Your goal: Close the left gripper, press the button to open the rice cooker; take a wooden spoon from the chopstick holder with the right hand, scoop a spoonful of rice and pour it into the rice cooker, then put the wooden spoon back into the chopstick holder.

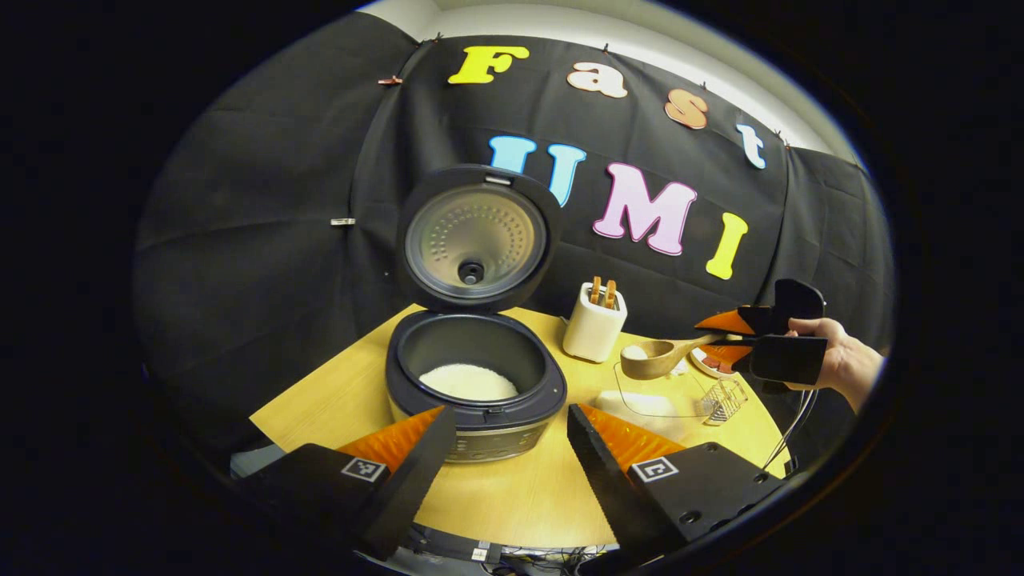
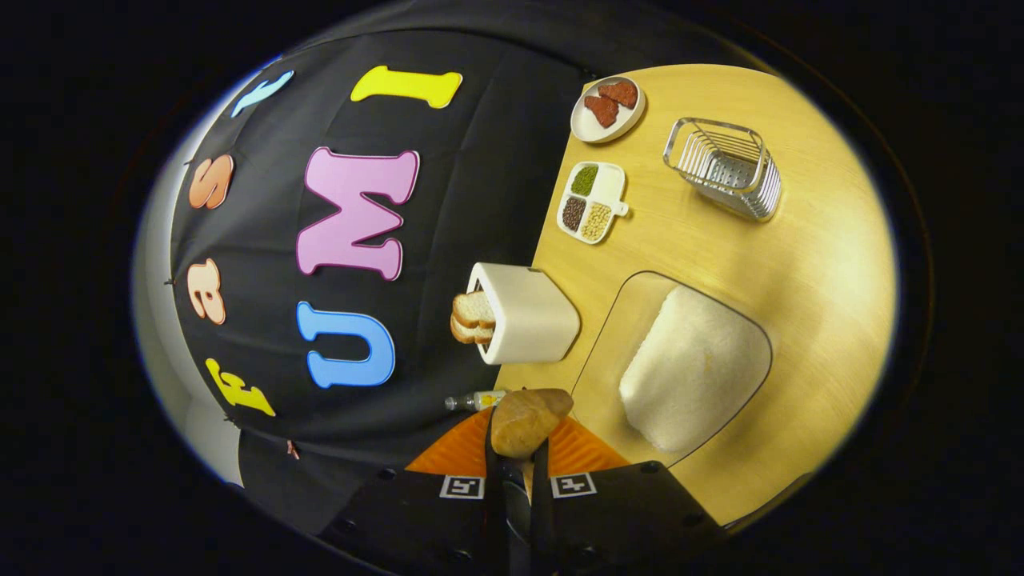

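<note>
Rice cooker (image 1: 475, 376) near the front edge of the tabletop (image 1: 528, 496), lid (image 1: 477, 238) raised upright, white rice (image 1: 468, 382) in the inner pot. Left gripper (image 1: 512, 436) low at the front tabletop edge, fingers (image 1: 416, 456) spread apart, gripping nothing. Right gripper (image 1: 720, 338) with holding hand (image 1: 836, 360) toward the right tabletop edge, fingers clamped on the handle of the wooden spoon (image 1: 660, 358); bowl of the spoon carrying rice, raised above the clear rice tray (image 1: 640, 400), between toaster and gripper. In the right gripper view, right gripper (image 2: 518, 464) with fingers (image 2: 468, 452) closed tight on the spoon (image 2: 528, 420). White toaster (image 2: 524, 314) with bread slices (image 2: 472, 317) at the back tabletop edge. Wire chopstick holder (image 2: 728, 166), divided dish of grains (image 2: 590, 202) and small plate (image 2: 608, 106) farther along the tabletop (image 2: 816, 256).
</note>
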Demonstrator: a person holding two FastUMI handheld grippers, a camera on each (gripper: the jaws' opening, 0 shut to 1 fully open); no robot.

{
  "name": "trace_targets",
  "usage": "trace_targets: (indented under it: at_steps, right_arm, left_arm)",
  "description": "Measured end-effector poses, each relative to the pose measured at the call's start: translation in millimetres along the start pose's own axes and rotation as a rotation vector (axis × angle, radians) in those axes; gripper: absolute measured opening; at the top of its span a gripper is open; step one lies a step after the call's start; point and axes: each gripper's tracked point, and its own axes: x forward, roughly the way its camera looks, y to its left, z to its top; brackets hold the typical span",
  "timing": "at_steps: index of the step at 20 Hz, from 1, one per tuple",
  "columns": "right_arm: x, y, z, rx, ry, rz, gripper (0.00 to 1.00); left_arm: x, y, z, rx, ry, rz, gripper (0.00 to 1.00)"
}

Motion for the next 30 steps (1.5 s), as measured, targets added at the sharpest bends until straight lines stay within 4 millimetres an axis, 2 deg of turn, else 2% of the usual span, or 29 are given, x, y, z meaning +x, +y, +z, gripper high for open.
trace_targets:
  at_steps: [5,7,8,12,18,19,24,26,27,30]
  right_arm:
    - [14,25,-41,0.023,0.074,0.027,0.15]
    - [20,36,-55,0.026,0.081,0.036,0.15]
    - [23,42,-64,0.014,0.090,0.044,0.15]
    - [33,66,-101,-0.088,0.123,0.088,0.16]
    - [48,89,-154,-0.428,0.143,0.158,0.15]
    - [49,92,-164,-0.485,0.145,0.167,0.15]
    - [63,99,-213,-0.744,0.149,0.227,0.15]
    - [66,104,-232,-0.867,0.155,0.264,0.15]
    - [65,108,-240,-0.930,0.151,0.291,0.15]
    - [66,117,-260,-1.096,0.139,0.360,0.15]
  left_arm:
    - [-9,15,-4,-0.024,0.003,0.031,0.96]
    - [-11,21,-5,-0.027,0.006,0.044,0.92]
    - [-11,25,-5,-0.030,0.006,0.052,0.95]
    - [-17,38,-6,-0.053,0.006,0.080,0.95]
    - [-23,47,-5,-0.052,0.000,0.068,0.95]
    - [-23,50,-5,-0.053,-0.001,0.070,0.93]
    - [-21,64,-13,-0.101,0.017,0.076,0.95]
    - [-21,69,-13,-0.126,0.016,0.082,0.92]
    - [-20,71,-14,-0.133,0.015,0.087,0.95]
    - [-20,80,-16,-0.144,0.015,0.100,0.95]
